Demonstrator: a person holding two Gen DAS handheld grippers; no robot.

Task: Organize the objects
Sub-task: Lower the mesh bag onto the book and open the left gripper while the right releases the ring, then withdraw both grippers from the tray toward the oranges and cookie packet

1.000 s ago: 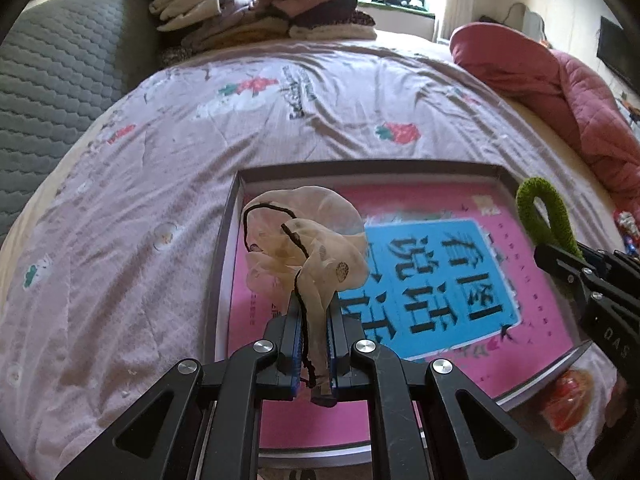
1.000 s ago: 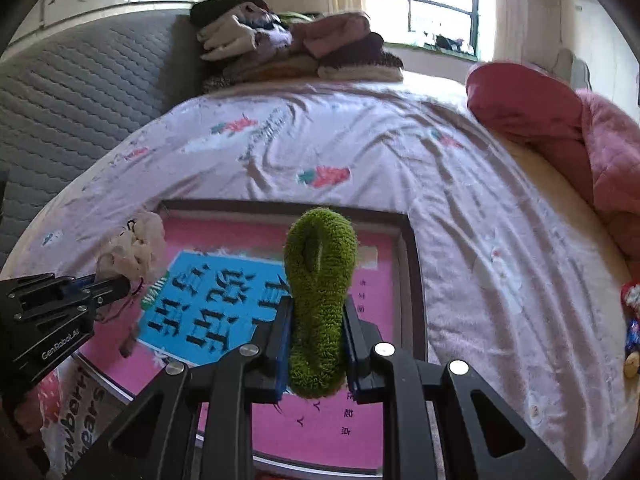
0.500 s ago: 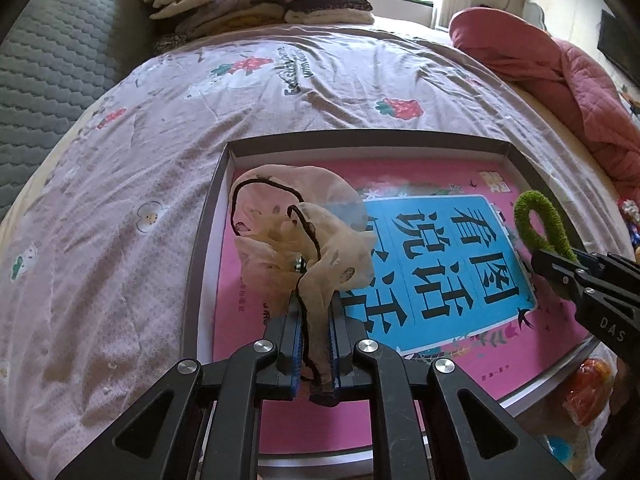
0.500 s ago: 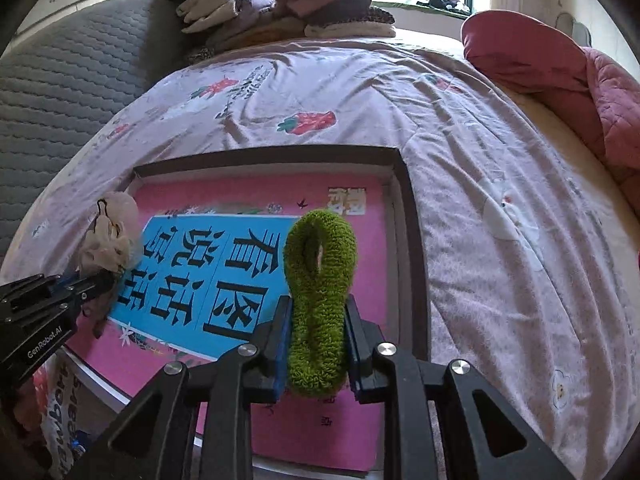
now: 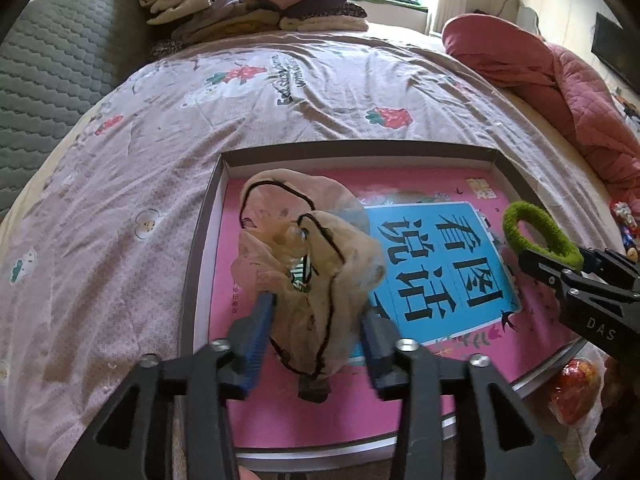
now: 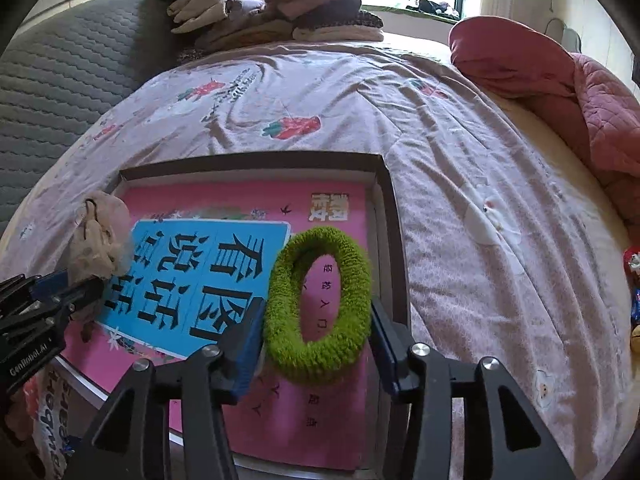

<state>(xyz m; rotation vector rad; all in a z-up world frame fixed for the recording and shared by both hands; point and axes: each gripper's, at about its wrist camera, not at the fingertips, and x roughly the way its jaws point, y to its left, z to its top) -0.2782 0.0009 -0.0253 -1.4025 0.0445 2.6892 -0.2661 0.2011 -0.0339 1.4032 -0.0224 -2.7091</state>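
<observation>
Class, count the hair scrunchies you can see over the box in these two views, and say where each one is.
2. The sheer beige scrunchie sits between the left gripper jaws, over the box; the green scrunchie sits between the right gripper jaws. Others may be hidden.

Both the left gripper (image 5: 316, 332) and right gripper (image 6: 318, 340) are angling downward, their jaws having just been opening, pads parted.

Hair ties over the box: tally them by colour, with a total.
Green fuzzy hair tie: 1
Beige sheer hair tie: 1
Total: 2
</observation>
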